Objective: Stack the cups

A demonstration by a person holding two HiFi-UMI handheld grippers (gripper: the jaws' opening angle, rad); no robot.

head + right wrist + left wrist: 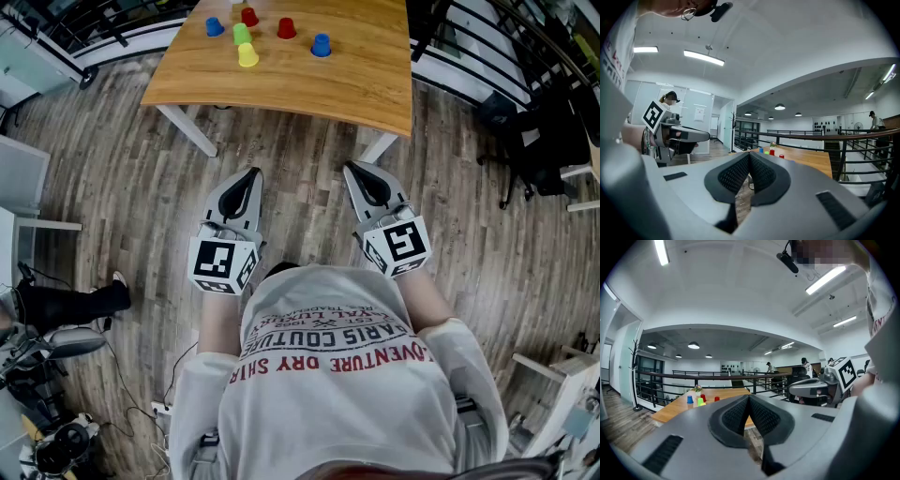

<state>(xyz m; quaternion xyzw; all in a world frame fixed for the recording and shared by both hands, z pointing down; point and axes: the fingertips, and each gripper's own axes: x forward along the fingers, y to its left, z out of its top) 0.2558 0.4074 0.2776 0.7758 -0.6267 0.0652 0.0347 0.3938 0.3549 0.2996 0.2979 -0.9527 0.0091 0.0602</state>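
Several small cups stand on the wooden table (309,84) far ahead of me: a blue cup (215,27), a red cup (249,16), a green cup (242,34), a yellow cup (247,55), a second red cup (287,28) and a second blue cup (321,45). My left gripper (253,172) and right gripper (351,168) hang side by side over the floor, short of the table's near edge. Both are shut and hold nothing. In the left gripper view the shut left gripper (748,397) points toward the distant cups (699,401). The right gripper (749,155) likewise faces them (771,152).
White table legs (190,131) stand between me and the cups. A black railing (487,56) runs behind and to the right of the table, with a dark chair (548,141) at the right. White furniture (23,178) and a person's dark boot (66,305) are at the left.
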